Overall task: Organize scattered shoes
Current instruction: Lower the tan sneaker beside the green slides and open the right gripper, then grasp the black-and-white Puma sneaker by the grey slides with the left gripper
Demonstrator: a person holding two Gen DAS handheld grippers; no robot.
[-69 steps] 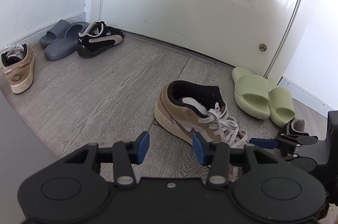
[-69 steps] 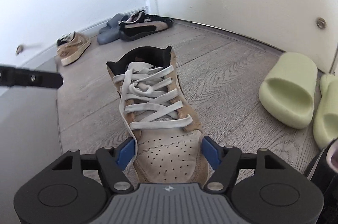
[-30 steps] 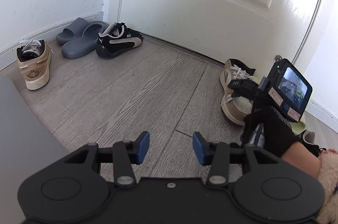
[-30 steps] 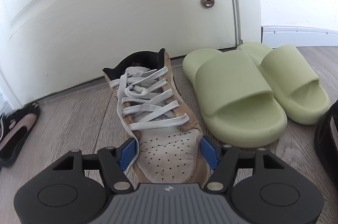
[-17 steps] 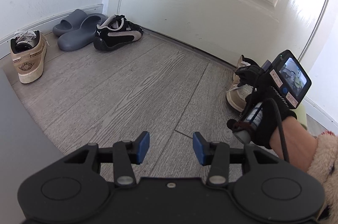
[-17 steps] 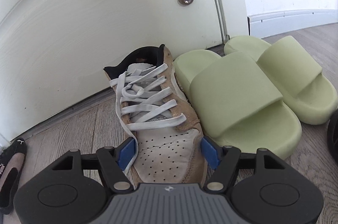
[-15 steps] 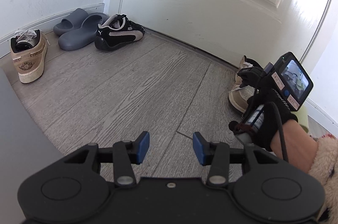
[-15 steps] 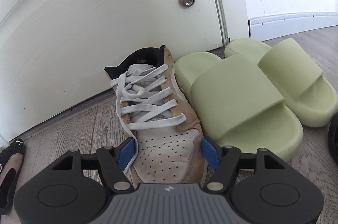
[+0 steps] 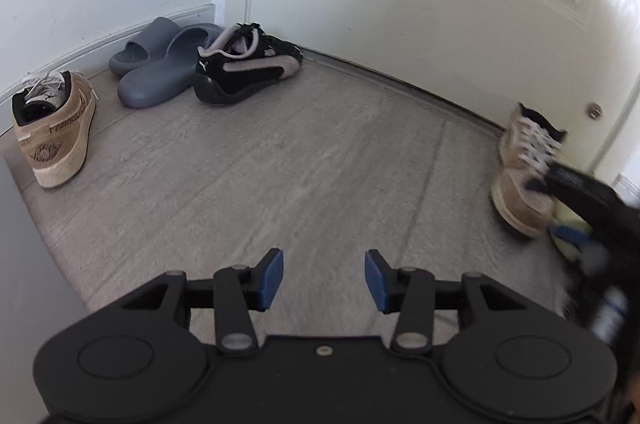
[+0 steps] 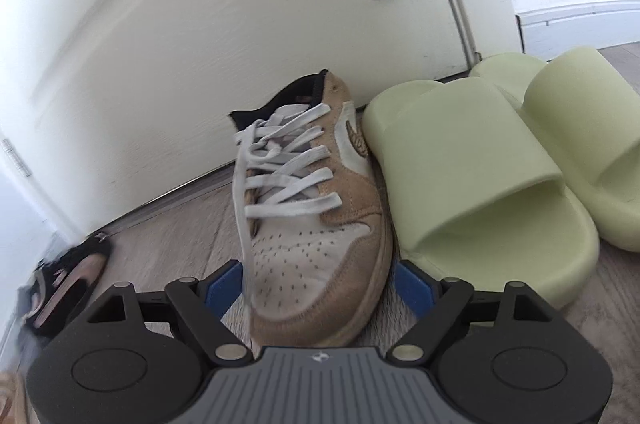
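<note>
Our right gripper [image 10: 316,282], jaws apart, straddles the tan sneaker's [image 10: 320,224] toe, heel toward the door [image 10: 200,23]; our left gripper [image 9: 324,274] gapes empty.

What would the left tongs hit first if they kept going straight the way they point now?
Probably bare floor, then the white door; no shoe sits in line with the open left tongs, though depth is unclear.

Both black tongs [image 9: 324,280] [image 10: 318,284] carry blue pads, silver screws; the right one's grey ribbed top.

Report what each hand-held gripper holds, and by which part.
Nothing. The left hand-held gripper is open and empty; the right hand-held gripper stands open around the toe of the tan lace-up sneaker, unclamped.
</note>
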